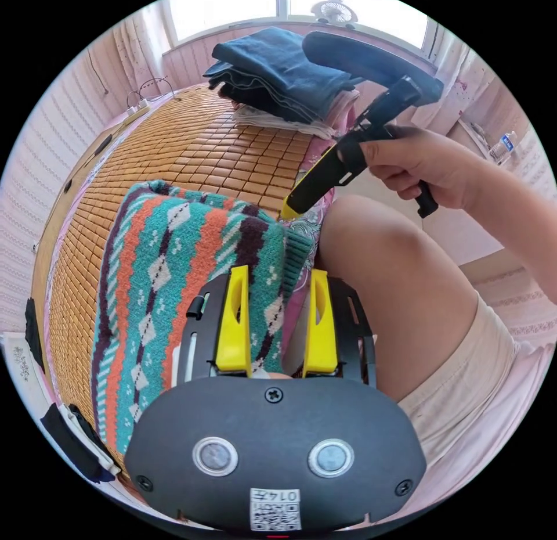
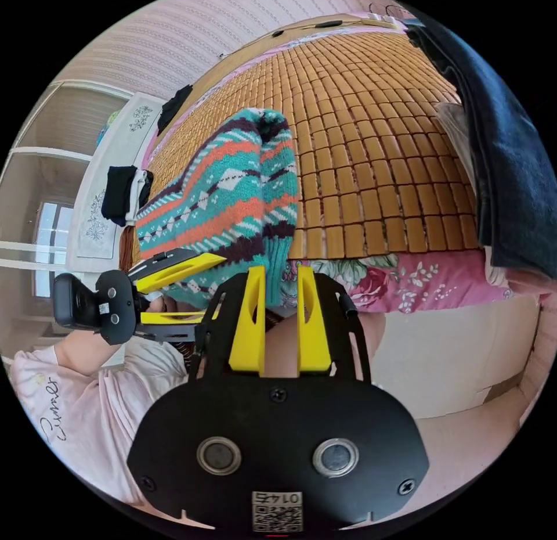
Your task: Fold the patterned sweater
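Folded teal-orange patterned knit sweater [image 1: 174, 284] lies on near edge of bamboo-tile mat [image 1: 191, 145]; left gripper [image 1: 277, 279] & right gripper [image 2: 277, 279] part-open, holding nothing.

Bare bamboo mat [image 2: 371, 157] beyond folded sweater [image 2: 232, 203] open; stacked dark clothes [image 1: 278, 75] block far corner; knee [image 1: 371, 244] crowds near edge, probably touching.

Sweater [image 1: 174, 273]: your left claw [image 1: 277, 319] covered its near edge.
Dark folded clothes [image 2: 510, 174]: the picture's rim cut them off.
Bottle [image 1: 503, 146]: too small for you to make out.
Right claw [image 2: 277, 316]: its jaw tips hid the sweater's hem.
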